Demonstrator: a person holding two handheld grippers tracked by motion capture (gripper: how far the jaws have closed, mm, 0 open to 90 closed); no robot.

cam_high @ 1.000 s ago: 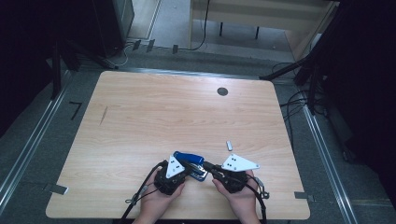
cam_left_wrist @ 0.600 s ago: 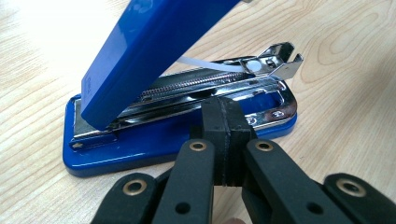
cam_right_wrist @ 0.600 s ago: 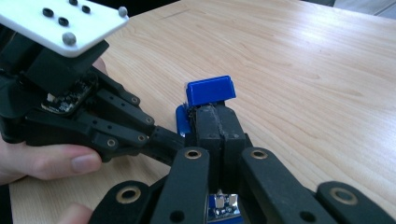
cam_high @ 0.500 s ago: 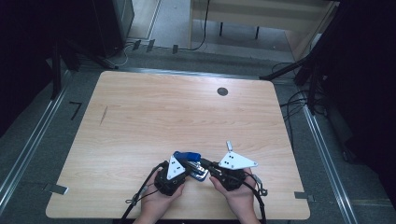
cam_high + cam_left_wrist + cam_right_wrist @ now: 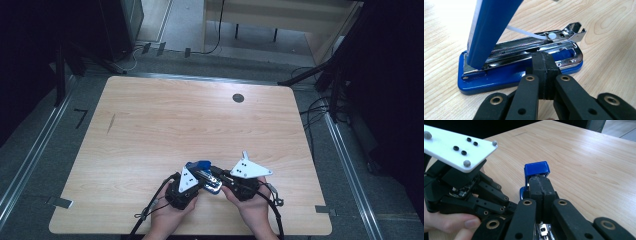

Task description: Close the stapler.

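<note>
Little had shifted since the earlier frame beyond the right gripper [image 5: 223, 179] edging leftward. Both tongs were clenched with nothing between them: the left gripper [image 5: 543, 65] pressed against the stapler [image 5: 524, 62] base, probably to steady it, while the right stood behind its raised blue lid [image 5: 537, 169], likely propping it open. Beyond lay bare table [image 5: 200, 120].

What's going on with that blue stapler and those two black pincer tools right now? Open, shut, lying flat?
Stapler: flat on the table, blue lid swung up, metal staple tray exposed.
Left hand-held gripper: jaws shut, tips against the stapler's side.
Right hand-held gripper: jaws shut, tips at the raised blue lid.
Table: bare wood, with a round dark spot near the far edge.
</note>
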